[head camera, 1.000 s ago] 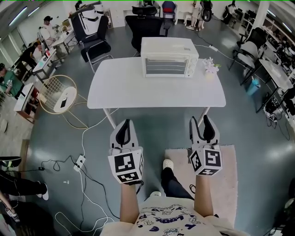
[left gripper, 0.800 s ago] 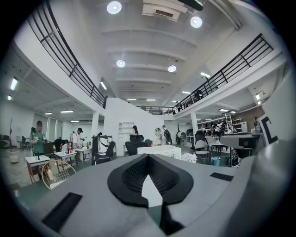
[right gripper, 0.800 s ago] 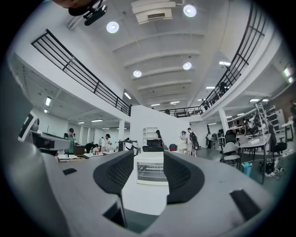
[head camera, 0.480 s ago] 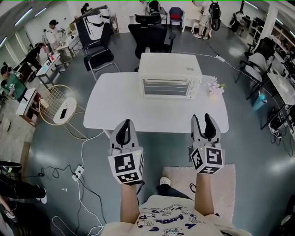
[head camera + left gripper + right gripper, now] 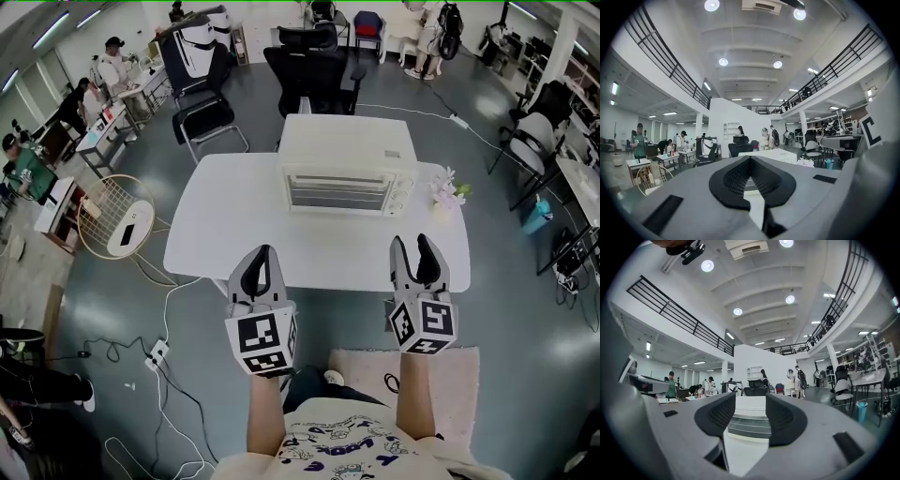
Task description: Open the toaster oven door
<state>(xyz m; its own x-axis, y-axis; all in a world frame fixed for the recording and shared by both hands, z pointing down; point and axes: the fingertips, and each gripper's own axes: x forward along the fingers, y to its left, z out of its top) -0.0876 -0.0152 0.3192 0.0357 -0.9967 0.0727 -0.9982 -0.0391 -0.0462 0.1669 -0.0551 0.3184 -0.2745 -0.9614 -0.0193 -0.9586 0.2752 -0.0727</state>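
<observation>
Left gripper (image 5: 260,253): hovering in the air just short of the table's near edge. Its jaws are meeting at the tips, and nothing is sitting between them.

Right gripper (image 5: 413,244): hovering level with the left one and well apart from it, over the near edge. Its jaws are standing apart in a moderate gap and holding nothing. In the right gripper view, the oven's front is showing through that gap.

Oven (image 5: 345,169): sitting on the far half of the table (image 5: 234,220), a little right of centre, with its front facing the person. It is well apart from both grippers.

Door (image 5: 337,193): lying shut, flush with the oven's front, with rack lines showing through the glass.

Flowers (image 5: 448,192): standing on the table just right of the oven.

Person: standing at the near side of the table, with a bare forearm running into each gripper.

Rug (image 5: 455,375): lying on the floor under the person's right side.

Chairs (image 5: 314,66): black ones standing behind the table's far edge.

Wire stand (image 5: 94,202): a round one standing on the floor left of the table.

Others: people (image 5: 112,66) are working at desks far off to the left.
</observation>
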